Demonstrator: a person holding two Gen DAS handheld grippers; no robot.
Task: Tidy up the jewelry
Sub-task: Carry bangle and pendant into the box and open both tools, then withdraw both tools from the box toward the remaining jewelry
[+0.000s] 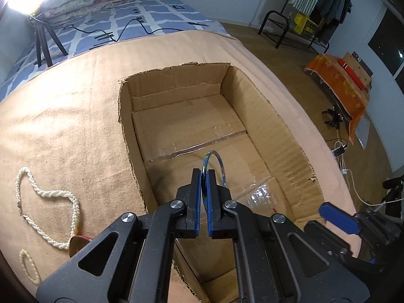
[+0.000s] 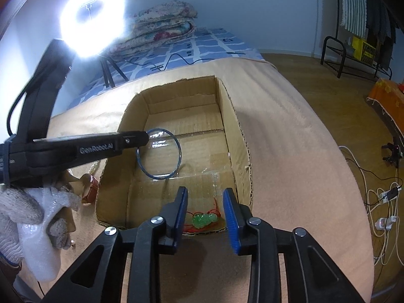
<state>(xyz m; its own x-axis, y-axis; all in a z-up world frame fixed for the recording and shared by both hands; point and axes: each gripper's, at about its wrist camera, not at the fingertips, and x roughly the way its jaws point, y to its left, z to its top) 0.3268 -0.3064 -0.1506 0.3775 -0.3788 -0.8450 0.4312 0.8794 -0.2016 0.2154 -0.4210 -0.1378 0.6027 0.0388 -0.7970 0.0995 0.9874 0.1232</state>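
Jewelry lies partly in and partly beside an open cardboard box [image 1: 176, 116] that sits on a tan blanket [image 1: 63, 116]. In the left wrist view, the left claw [image 1: 204, 176] at lower centre is clamped tight on a thin blue bangle [image 1: 214, 159], whose ring sticks up past the fingertips over the taped floor of the box. In the right wrist view the same bangle [image 2: 159, 154] hangs at the middle of the frame, above the box floor, from the tip of the left claw [image 2: 141, 139], which reaches in from the left edge. A hand in a white knitted glove [image 2: 22, 217] holds that tool at lower left.

The right claw [image 2: 205, 209] fills the lower centre of its own view, its blue-padded fingers [image 2: 228, 212] standing apart with nothing pinched between them. Seen through the gap, a green beaded piece on red cord [image 2: 203, 219] lies on the box floor near the closest wall.

Outside the box, in the lower left of the left wrist view, a twisted pearl necklace [image 1: 48, 202] curls on the blanket, and a small pearl bracelet [image 1: 29, 267] lies just below it. A reddish-brown item [image 1: 78, 242] rests next to the necklace; what it is I cannot tell. A bright ring light [image 2: 93, 20] glares at upper left of the right wrist view, beside folded quilts [image 2: 161, 30] on a blue-patterned bed [image 2: 202, 45].
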